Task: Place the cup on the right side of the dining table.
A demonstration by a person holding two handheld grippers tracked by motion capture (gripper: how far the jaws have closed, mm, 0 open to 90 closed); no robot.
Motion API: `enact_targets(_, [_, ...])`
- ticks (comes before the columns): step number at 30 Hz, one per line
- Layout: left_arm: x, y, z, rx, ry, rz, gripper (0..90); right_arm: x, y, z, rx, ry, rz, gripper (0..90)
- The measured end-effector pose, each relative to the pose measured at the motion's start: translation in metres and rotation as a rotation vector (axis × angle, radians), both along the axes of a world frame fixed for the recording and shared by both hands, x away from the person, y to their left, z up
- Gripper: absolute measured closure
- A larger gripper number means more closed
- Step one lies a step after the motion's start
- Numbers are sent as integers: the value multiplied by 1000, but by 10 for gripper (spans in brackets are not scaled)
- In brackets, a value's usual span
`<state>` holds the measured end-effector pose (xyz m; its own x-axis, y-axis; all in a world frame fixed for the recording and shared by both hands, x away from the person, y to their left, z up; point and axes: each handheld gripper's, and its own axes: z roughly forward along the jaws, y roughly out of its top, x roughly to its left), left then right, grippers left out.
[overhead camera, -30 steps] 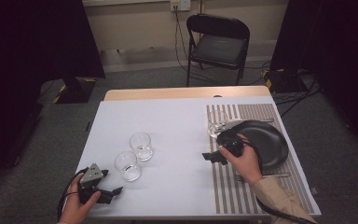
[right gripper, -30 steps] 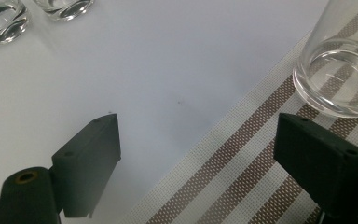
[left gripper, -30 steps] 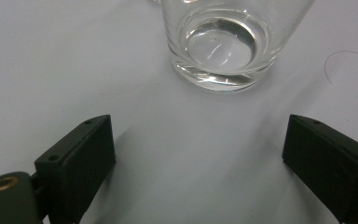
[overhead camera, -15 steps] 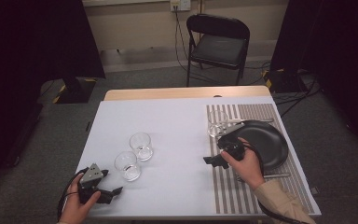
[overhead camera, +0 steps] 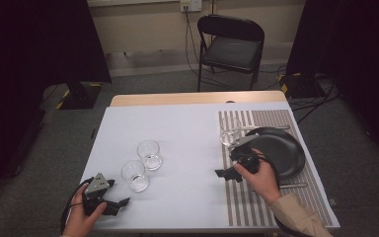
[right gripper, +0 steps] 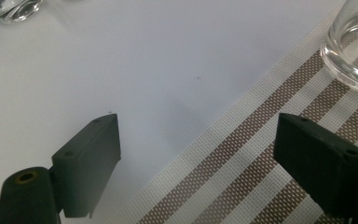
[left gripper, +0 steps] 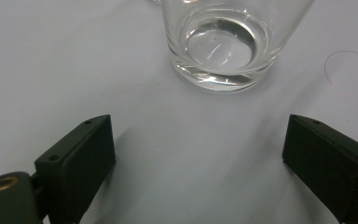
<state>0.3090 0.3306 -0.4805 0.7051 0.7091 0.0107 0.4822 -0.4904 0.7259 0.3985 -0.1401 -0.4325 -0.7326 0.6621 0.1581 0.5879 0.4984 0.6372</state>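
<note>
The left gripper (overhead camera: 116,203) sits low at the near edge of the white table (overhead camera: 187,128). Its jaws are spread wide with nothing between them. Just ahead of it stands a clear glass (overhead camera: 135,175), and a second glass (overhead camera: 149,154) stands right behind that one.

The right gripper (overhead camera: 225,174) hangs over the left edge of the striped mat (overhead camera: 256,207). Its jaws are spread wide too, and hold nothing. A third glass (overhead camera: 230,130) stands on the mat, next to a black plate (overhead camera: 281,153). A fork (overhead camera: 286,186) lies near the plate. A black chair (overhead camera: 232,47) stands behind the table.
</note>
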Motion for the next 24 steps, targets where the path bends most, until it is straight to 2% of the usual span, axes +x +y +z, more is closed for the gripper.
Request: enact_targets(24, [0,0,0,0,0,0,83,-13,-1,-7,4,5,26,139])
